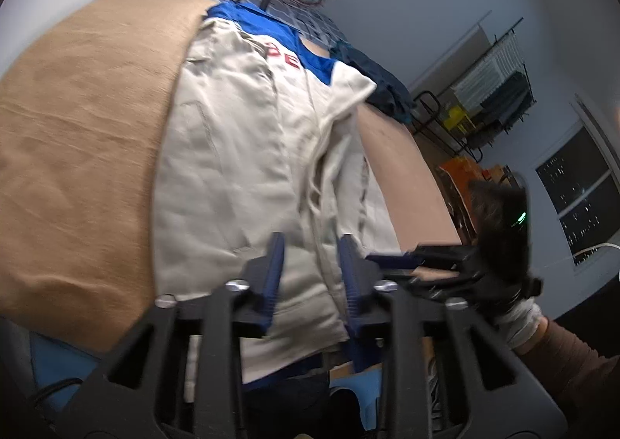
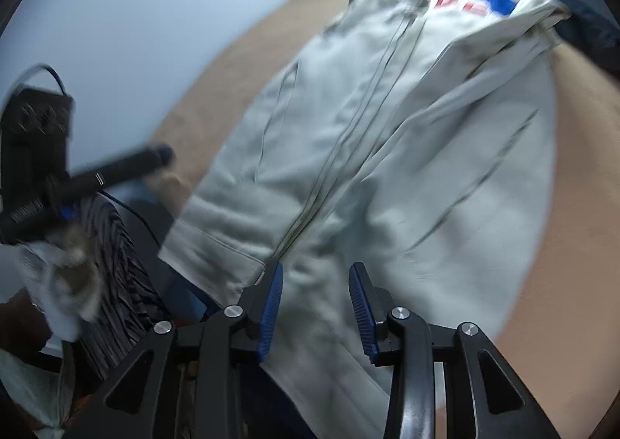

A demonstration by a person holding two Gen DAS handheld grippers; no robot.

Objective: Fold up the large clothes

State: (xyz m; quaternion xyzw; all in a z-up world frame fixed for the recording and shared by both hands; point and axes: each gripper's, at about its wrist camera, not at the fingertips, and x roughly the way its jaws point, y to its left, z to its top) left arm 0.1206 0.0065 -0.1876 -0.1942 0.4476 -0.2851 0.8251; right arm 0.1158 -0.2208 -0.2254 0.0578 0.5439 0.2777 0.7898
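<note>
Left wrist view: we are hovering our left gripper [image 1: 310, 276], tongs apart and gripping nothing, over the hem of the cream jacket [image 1: 248, 152] lying lengthwise down the frame's centre on the tan bedspread [image 1: 85, 129]. Our right gripper [image 2: 316, 301] is likewise gaping over the cloth, empty. One sleeve is already lying across the front; we judge the crosswise folds still ahead.

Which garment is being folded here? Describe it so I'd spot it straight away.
Look at the tan tablecloth covering the table. Lying down its middle is a cream jacket, much paler than the dark blue clothes heaped at the far corner. Its bright blue top panel with red lettering sets it apart.
</note>
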